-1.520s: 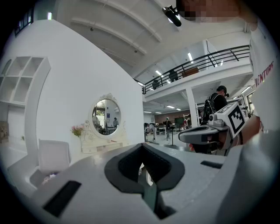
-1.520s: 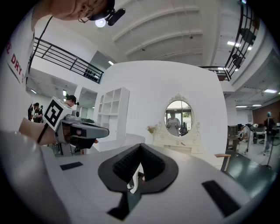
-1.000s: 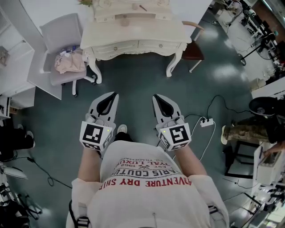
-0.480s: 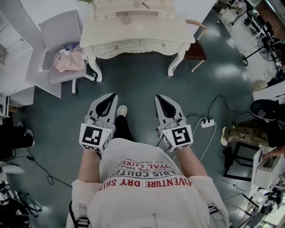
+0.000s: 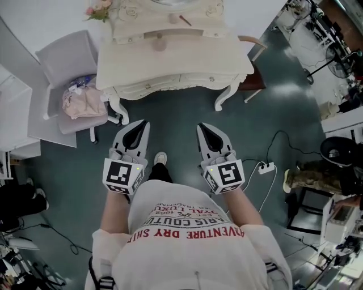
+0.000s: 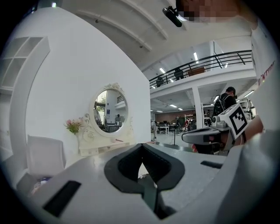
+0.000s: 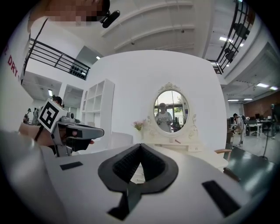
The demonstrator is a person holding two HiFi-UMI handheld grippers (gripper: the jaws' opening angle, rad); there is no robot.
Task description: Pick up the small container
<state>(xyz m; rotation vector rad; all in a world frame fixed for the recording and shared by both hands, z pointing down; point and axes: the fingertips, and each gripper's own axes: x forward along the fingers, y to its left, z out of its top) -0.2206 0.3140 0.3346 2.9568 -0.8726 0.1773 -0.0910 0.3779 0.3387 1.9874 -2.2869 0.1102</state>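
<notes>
A cream dressing table (image 5: 227,54) stands ahead of me, its oval mirror (image 7: 170,109) facing me. On its raised ledge sits a small round beige item (image 5: 159,40), possibly the small container; it is too small to be sure. A thin red stick (image 5: 185,20) lies farther back. My left gripper (image 5: 146,121) and right gripper (image 5: 199,125) hover side by side over the floor, short of the table's front edge. Both are shut and empty. Each shows in the other's view: the right gripper (image 6: 192,136) and the left gripper (image 7: 94,131).
A grey chair (image 5: 62,62) with a pink cloth (image 5: 82,105) stands left of the table. A wooden chair (image 5: 252,48) stands at the table's right corner. Pink flowers (image 5: 97,9) top the table's left end. A power strip (image 5: 265,167) and cable lie on the floor at right. White shelving (image 7: 98,109) is on the left.
The table has come nearer and lower in the head view, as if I stepped toward it. Both grippers stay shut and keep their place in front of me.
</notes>
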